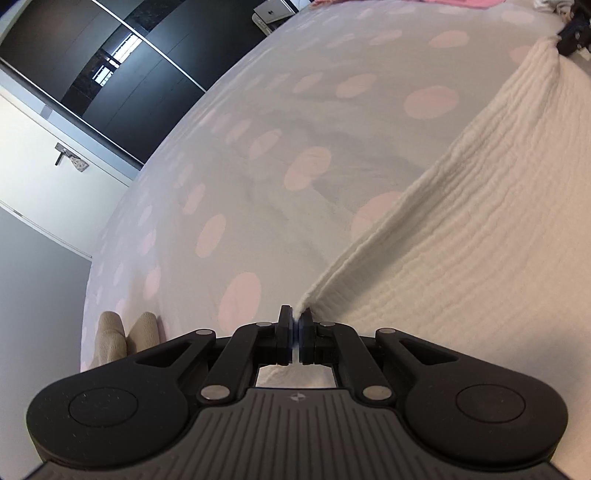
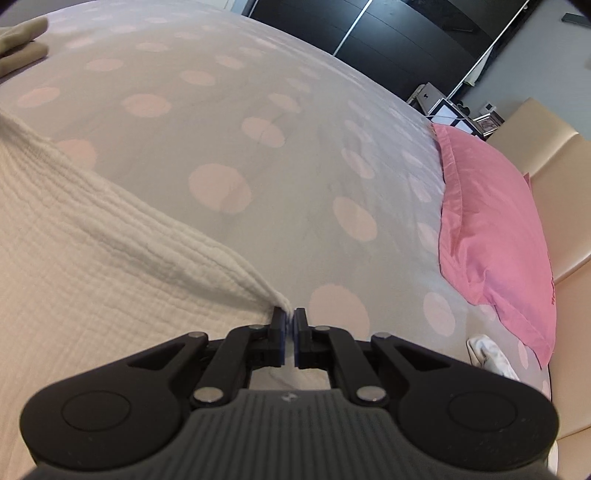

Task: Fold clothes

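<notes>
Fabric fills the near ground of both wrist views: a cream crinkle-weave cloth [image 1: 491,229], ribbed all over, is pinched at two corners. The left hand-held gripper [image 1: 295,320] has its jaws closed on one corner of the cloth, a small tuft of it showing between the pads at the tips. From there the cloth's edge runs away ahead and to the right of this gripper as a taut, raised line, with the body of the cloth spreading to the right of that edge.

The right hand-held gripper [image 2: 289,316] is likewise clamped on the opposite corner of the cloth [image 2: 92,251], which bunches into a narrow tail at the tips and widens out to this gripper's left. In the left wrist view, the right gripper [image 1: 574,31] shows far ahead at the upper right, at the other end of the taut edge.

Beneath and beyond the cloth lies a bed with a pale bedspread [image 1: 280,155] dotted with large pink spots. To the left of the left gripper, close to the bed's edge, sit beige folded items [image 1: 125,332]; what they are cannot be told. To the right of the right gripper lies a pink pillow [image 2: 491,229], with a small white crumpled item [image 2: 491,356] just beside its near end. Farther still stand a dark wardrobe [image 1: 110,74] with glossy doors and a beige headboard [image 2: 554,177] behind the pillow.
</notes>
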`<action>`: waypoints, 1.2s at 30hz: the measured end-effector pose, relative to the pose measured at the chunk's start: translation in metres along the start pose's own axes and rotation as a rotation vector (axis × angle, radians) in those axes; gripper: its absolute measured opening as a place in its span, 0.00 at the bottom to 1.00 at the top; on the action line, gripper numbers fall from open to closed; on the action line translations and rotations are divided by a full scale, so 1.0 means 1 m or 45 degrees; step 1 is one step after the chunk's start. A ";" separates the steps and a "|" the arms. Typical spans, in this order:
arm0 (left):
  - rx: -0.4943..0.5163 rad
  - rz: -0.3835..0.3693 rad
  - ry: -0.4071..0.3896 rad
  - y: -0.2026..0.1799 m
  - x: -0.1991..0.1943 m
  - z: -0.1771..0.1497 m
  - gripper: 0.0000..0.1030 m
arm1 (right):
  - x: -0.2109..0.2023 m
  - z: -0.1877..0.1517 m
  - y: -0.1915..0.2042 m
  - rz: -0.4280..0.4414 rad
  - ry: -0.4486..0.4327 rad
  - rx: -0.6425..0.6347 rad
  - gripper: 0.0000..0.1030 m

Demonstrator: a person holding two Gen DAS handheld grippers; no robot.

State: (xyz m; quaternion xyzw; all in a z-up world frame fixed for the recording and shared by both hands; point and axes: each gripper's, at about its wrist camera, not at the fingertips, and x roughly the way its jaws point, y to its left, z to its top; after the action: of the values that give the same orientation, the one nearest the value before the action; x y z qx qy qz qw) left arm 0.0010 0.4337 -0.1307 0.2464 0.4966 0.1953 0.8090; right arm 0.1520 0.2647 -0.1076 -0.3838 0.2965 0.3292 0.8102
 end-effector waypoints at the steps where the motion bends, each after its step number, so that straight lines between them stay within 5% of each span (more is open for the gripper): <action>1: 0.008 0.008 0.011 -0.002 0.007 0.003 0.01 | 0.007 0.003 0.002 -0.008 0.008 0.005 0.04; 11: -0.031 -0.015 0.098 -0.011 0.049 0.006 0.04 | 0.049 0.004 0.012 -0.006 0.075 0.060 0.08; 17: -0.292 -0.102 0.058 0.030 0.029 -0.002 0.33 | 0.026 0.001 -0.010 0.026 0.051 0.177 0.48; 24: -0.586 -0.183 -0.018 0.094 -0.033 -0.038 0.43 | -0.030 -0.028 -0.050 0.133 0.056 0.442 0.53; 32: -0.707 -0.163 0.111 0.096 -0.068 -0.103 0.42 | -0.086 -0.090 -0.062 0.149 0.118 0.528 0.51; 36: -0.879 -0.189 0.145 0.098 -0.066 -0.124 0.42 | -0.094 -0.111 -0.081 0.166 0.122 0.689 0.46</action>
State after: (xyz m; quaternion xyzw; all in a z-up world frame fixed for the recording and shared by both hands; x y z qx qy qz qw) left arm -0.1463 0.5004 -0.0741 -0.0894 0.4623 0.3058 0.8275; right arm 0.1319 0.1061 -0.0628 -0.1490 0.4358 0.2711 0.8452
